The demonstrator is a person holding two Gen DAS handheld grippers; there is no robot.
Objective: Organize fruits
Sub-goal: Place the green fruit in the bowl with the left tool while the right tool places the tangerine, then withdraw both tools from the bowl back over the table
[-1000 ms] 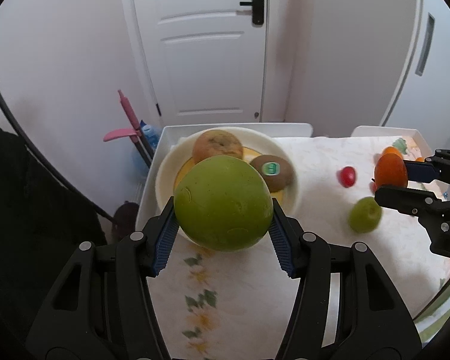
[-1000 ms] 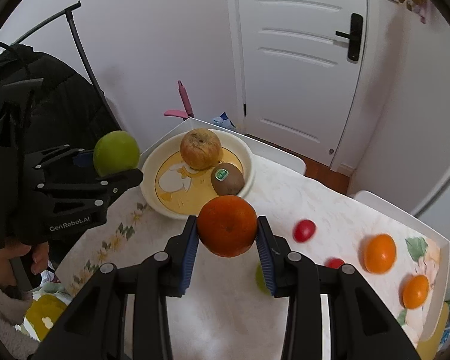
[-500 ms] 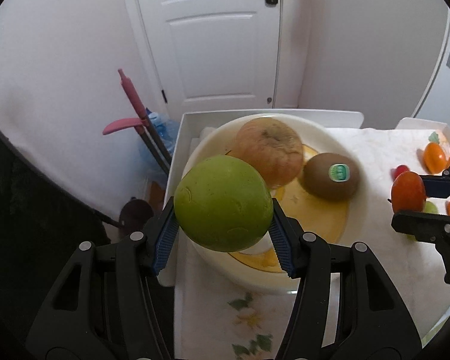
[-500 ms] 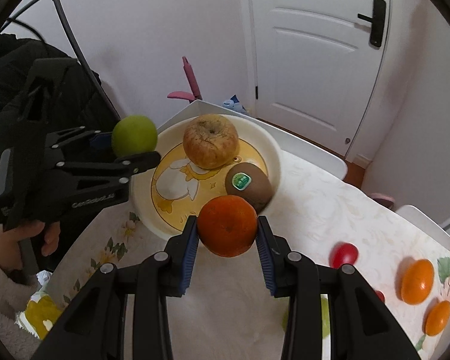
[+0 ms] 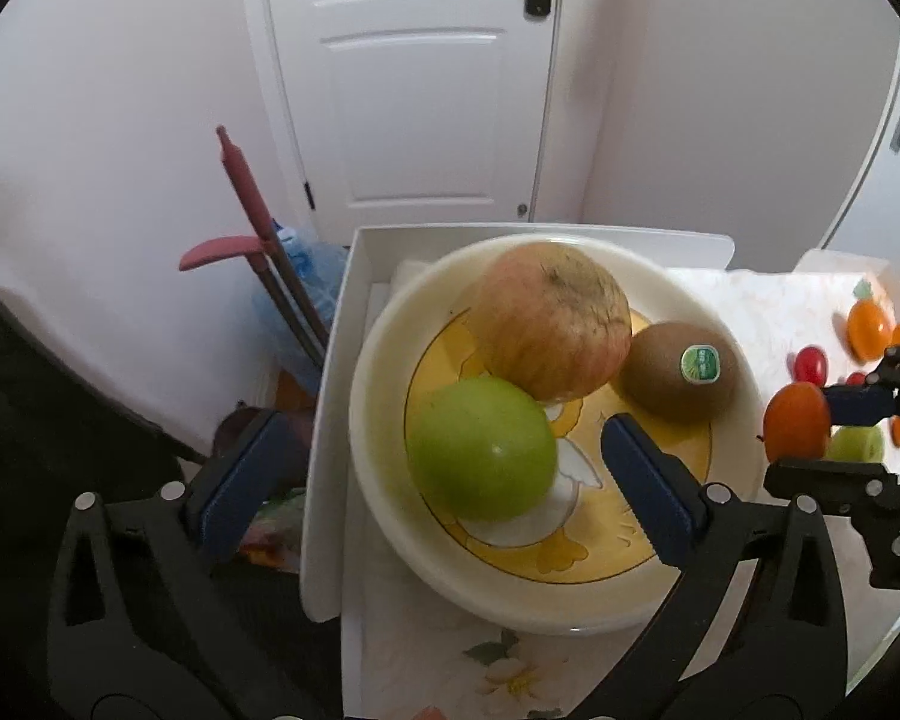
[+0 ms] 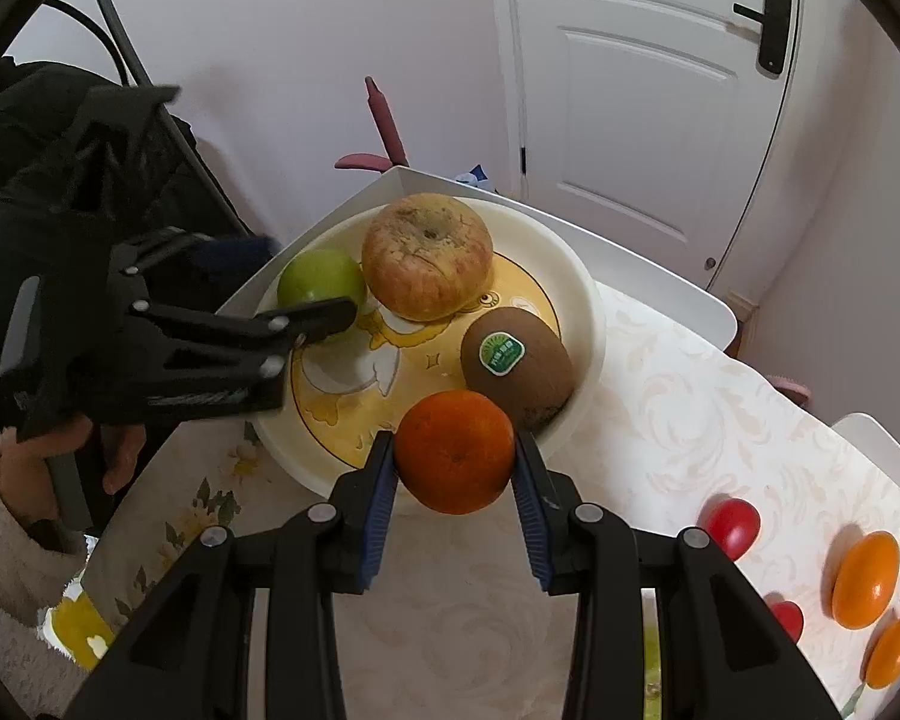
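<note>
A: What sits in the cream round plastic bowl with the yellow cartoon bottom (image 5: pixel 369 420), left to right?

B: In the left wrist view, a smooth round green apple (image 5: pixel 480 447) lies at the bowl's left, resting on the bottom. Just behind and right of it, touching it, is a large blotchy red-yellow apple (image 5: pixel 555 318). Farther right is a brown fuzzy kiwi with a green sticker (image 5: pixel 678 369), close against the big apple.

A: And outside the bowl?

B: The bowl stands on a white table with a pale patterned cloth (image 6: pixel 690 408). To the right on the cloth lie a small red tomato (image 6: pixel 729 525) and two small orange citrus fruits (image 6: pixel 864 579).

A: How do the grippers stand?

B: The left gripper (image 5: pixel 450 468) points steeply down over the bowl; its jaws are opening, its blue pads (image 5: pixel 645 486) clear of the green apple on both sides. From the right wrist, a hand in a fluffy white sleeve (image 6: pixel 78 462) grips its handle. The right gripper (image 6: pixel 455 480) hovers at the bowl's near rim, clamped on a round deep-orange tangerine (image 6: pixel 455 450).
</note>
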